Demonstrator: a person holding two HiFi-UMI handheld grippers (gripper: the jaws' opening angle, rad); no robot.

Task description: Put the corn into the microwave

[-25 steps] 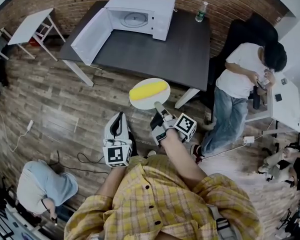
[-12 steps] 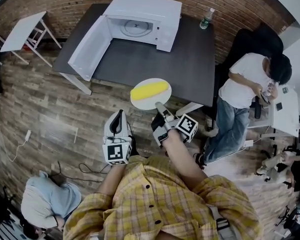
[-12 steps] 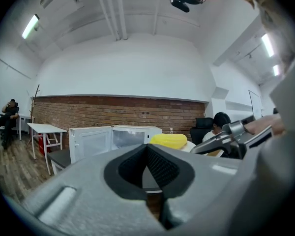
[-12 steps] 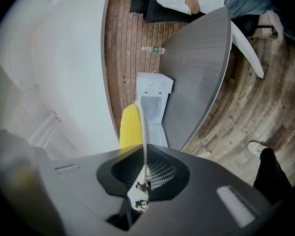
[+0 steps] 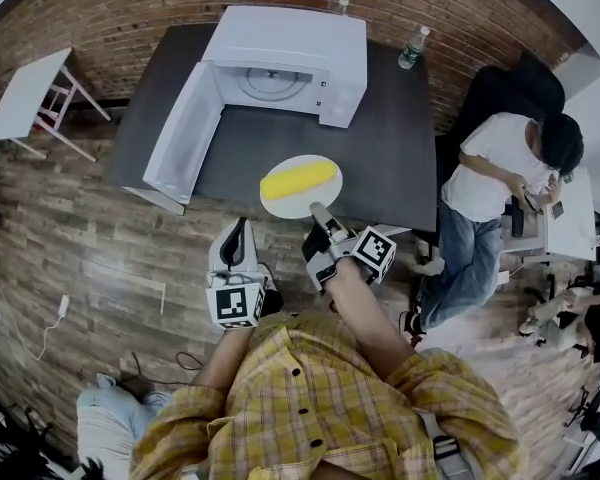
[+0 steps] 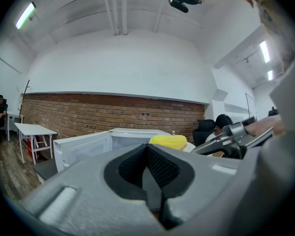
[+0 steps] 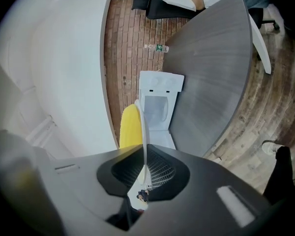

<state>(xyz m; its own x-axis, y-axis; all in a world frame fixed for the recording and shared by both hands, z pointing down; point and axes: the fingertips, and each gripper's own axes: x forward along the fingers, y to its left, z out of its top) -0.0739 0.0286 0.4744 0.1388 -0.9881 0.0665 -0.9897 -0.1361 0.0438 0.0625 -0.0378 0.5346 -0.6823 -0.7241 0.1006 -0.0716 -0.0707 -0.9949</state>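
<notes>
Head view: the right tool (image 5: pixel 317 212) is clamped on the near rim of a white plate (image 5: pixel 280 200). A yellow corn cob (image 5: pixel 300 179) lies across the plate, which is held over the near edge of the dark worktop (image 5: pixel 380 138). At the worktop's far side stands a white microwave (image 5: pixel 295 38) with its door (image 5: pixel 185 128) swung wide open to the left; the round turntable (image 5: pixel 270 81) shows inside the cavity. A water bottle (image 5: pixel 412 47) stands just right of the microwave. The left tool (image 5: pixel 237 232) sits beside the right one, below the plate and apart from it.

Left gripper view: the left tool's jaws are pressed together with nothing between them. Past them are the open microwave and, to the right, the corn on its plate.

Right gripper view: the plate's thin edge runs straight between the ribbed pads (image 7: pixel 160 173), which pinch it. The corn rests on the plate's left face, and the microwave's open cavity lies beyond.
</notes>
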